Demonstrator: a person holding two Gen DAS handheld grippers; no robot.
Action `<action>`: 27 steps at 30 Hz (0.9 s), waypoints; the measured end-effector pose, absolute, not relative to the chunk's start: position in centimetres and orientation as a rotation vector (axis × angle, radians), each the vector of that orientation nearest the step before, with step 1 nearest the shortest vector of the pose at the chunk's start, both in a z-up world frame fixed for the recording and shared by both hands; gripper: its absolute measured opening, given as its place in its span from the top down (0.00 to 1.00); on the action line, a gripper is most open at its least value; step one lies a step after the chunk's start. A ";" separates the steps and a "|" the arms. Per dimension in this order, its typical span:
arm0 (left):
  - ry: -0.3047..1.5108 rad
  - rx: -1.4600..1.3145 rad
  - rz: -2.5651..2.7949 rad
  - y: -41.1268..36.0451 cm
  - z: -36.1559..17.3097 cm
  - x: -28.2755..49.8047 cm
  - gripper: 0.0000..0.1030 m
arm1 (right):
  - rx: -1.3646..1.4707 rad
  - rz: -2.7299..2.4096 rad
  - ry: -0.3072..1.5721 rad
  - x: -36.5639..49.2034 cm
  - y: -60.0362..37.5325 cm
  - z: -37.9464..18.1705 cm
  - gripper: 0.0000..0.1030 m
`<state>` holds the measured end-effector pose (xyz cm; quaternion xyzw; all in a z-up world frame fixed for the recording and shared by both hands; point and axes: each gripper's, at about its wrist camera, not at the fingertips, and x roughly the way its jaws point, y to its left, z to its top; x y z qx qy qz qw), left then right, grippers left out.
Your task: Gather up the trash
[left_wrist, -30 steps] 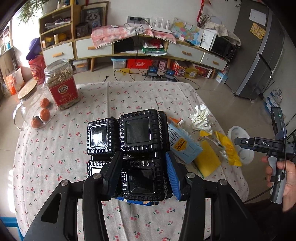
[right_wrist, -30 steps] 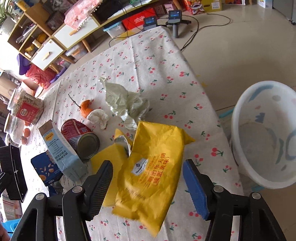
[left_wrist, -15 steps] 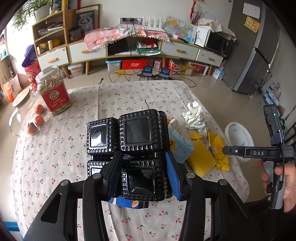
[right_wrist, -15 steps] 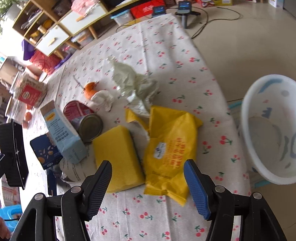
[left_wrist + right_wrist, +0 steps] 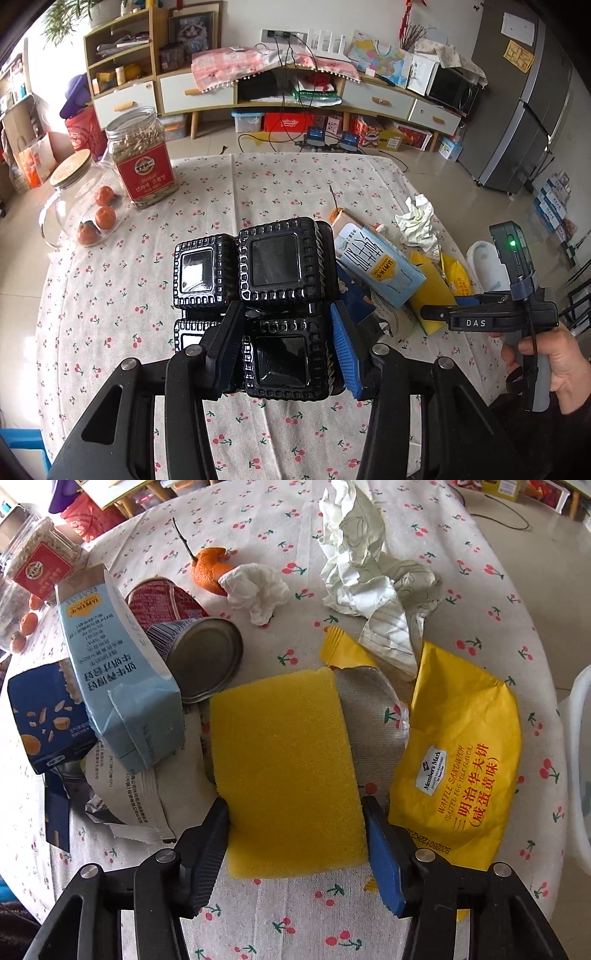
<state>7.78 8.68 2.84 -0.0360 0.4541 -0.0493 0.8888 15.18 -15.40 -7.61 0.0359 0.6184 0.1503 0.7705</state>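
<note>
My left gripper (image 5: 282, 350) is shut on a black plastic compartment tray (image 5: 266, 266) and holds it above the table. My right gripper (image 5: 295, 834) has its fingers on both sides of a yellow sponge (image 5: 284, 768) that lies on the cloth; the pads touch its edges. Around it lie a yellow waffle wrapper (image 5: 458, 760), crumpled paper (image 5: 369, 576), a tissue (image 5: 258, 590), orange peel (image 5: 210, 568), a tin can (image 5: 203, 657), a blue milk carton (image 5: 114, 672) and a dark blue box (image 5: 40, 716). The right gripper (image 5: 439, 314) also shows in the left wrist view.
A white plastic basin (image 5: 580, 760) stands on the floor past the table's right edge. A nut jar (image 5: 142, 158) and a glass jar of oranges (image 5: 81, 206) stand at the table's far left. The cherry-print tablecloth (image 5: 221, 192) covers the round table.
My right gripper has moved left from the yellow wrapper and down onto the yellow sponge, and its fingers have narrowed around it. My left gripper keeps hold of the black tray.
</note>
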 end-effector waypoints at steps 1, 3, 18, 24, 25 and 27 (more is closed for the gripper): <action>0.940 -0.073 -0.108 8.5 2.9 7.7 0.52 | 0.090 0.334 1.326 15.1 -15.7 -7.1 0.42; 0.932 -0.070 -0.121 8.0 3.3 7.7 0.52 | 0.123 0.347 1.300 14.7 -16.6 -5.9 0.42; 0.935 0.038 -0.299 -2.5 4.7 9.4 0.52 | 0.265 -0.063 1.148 13.5 -36.3 -1.6 0.42; 0.954 0.102 -0.391 -10.0 3.9 11.4 0.52 | 0.297 -0.126 1.179 13.9 -40.8 -3.0 0.41; 0.955 0.108 -0.406 -11.1 3.7 11.7 0.52 | 0.301 -0.122 1.183 14.0 -41.2 -3.2 0.41; 0.963 0.098 -0.446 -13.4 3.3 12.3 0.52 | 0.323 -0.093 1.191 14.2 -41.5 -3.7 0.40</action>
